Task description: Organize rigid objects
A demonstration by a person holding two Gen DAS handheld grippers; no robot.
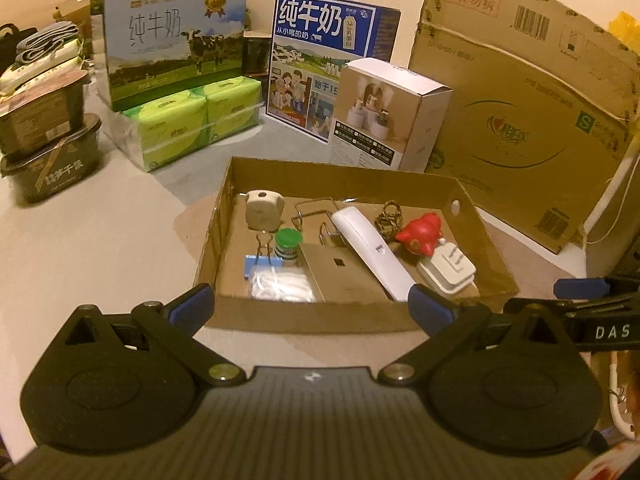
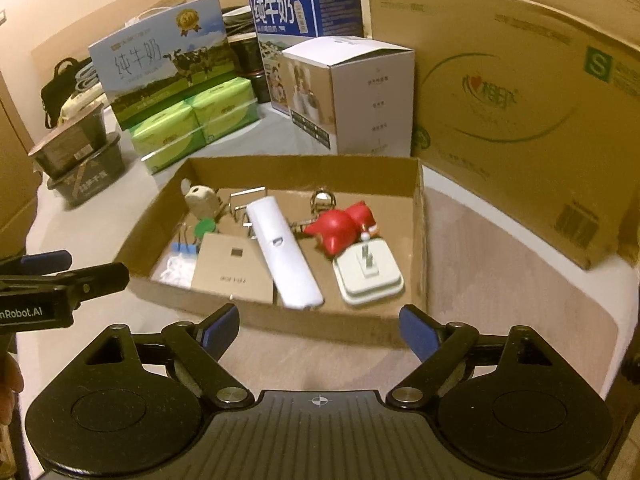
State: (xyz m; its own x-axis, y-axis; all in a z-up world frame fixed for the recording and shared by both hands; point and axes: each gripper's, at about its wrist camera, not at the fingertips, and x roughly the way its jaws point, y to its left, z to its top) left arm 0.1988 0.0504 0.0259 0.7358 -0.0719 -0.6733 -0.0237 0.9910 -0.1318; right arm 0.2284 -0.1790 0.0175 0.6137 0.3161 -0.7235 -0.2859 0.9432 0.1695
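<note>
A shallow cardboard tray (image 1: 492,240) (image 2: 420,240) sits on the table and holds several small items. Among them are a long white handset-like device (image 1: 368,252) (image 2: 284,248), a red toy (image 1: 420,234) (image 2: 340,226), a white plug adapter (image 1: 448,268) (image 2: 368,276), a flat beige box (image 1: 340,276) (image 2: 232,268), a green-capped bottle (image 1: 289,240) and a cream round gadget (image 1: 262,210). My left gripper (image 1: 311,306) hangs open just before the tray's near wall, holding nothing. Beside it on the right, my right gripper (image 2: 319,328) is open and empty too.
Behind the tray stand two milk cartons (image 1: 172,36) (image 1: 320,60), a green tissue pack (image 1: 188,120), a white product box (image 1: 388,116) and a large cardboard box (image 1: 528,120) at the right. Stacked black food bowls (image 1: 52,148) sit at the left.
</note>
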